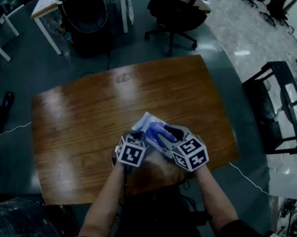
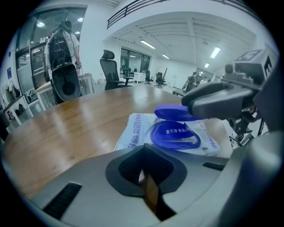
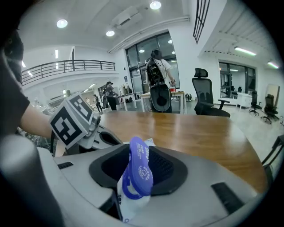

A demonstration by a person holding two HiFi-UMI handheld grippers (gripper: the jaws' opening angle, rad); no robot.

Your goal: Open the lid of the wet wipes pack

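Two grippers crowd one wet wipes pack lying flat on the table, toward the table's near edge and a little right of its middle. The pack's a soft white pouch, glossy and slightly crinkled, with blue print along one end. A blue oval rim sits on its top face, white lettering inside it.

And the lid is up! It's a smooth, rounded flap of blue plastic, lifted clear of that rim. The right gripper has it clamped between ridged dark pads, with the lid standing edge-on in its own view.

The left gripper sits at the pack's near edge, grey jaws drawn almost together on a pale sliver of pouch. Wood shows through the rest of the slit. The tabletop is polished brown woodgrain with rounded corners.
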